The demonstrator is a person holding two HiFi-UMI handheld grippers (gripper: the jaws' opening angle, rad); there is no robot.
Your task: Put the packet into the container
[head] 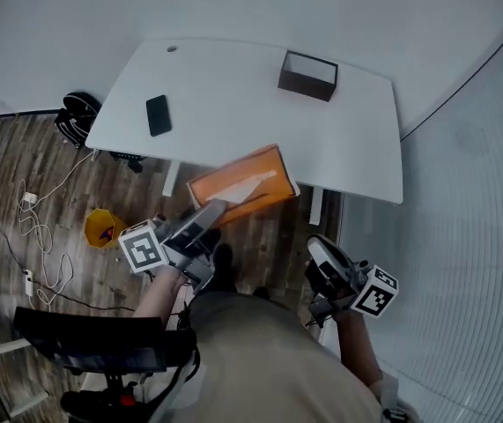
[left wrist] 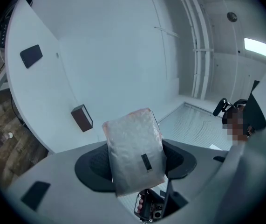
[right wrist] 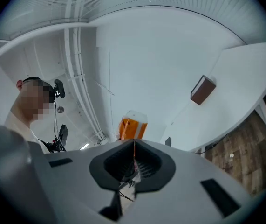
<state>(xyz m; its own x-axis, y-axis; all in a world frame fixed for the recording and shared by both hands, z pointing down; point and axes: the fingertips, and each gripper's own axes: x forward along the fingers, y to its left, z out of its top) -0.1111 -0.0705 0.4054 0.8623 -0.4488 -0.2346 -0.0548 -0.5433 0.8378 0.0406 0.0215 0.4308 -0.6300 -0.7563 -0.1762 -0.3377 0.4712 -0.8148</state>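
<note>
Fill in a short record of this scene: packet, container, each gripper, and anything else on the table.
packet: orange, held up near the table's near edge
container: brown open box, far right part of the white table, apart from the packet
left gripper: shut on the packet
right gripper: jaws together, holding nothing
also on table: black phone, lying flat at the left

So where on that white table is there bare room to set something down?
Widest bare patch on the table: the middle, between the phone and the brown container. The right end beyond the container is free too. Crowded: the near edge, where the left gripper holds the packet.
</note>
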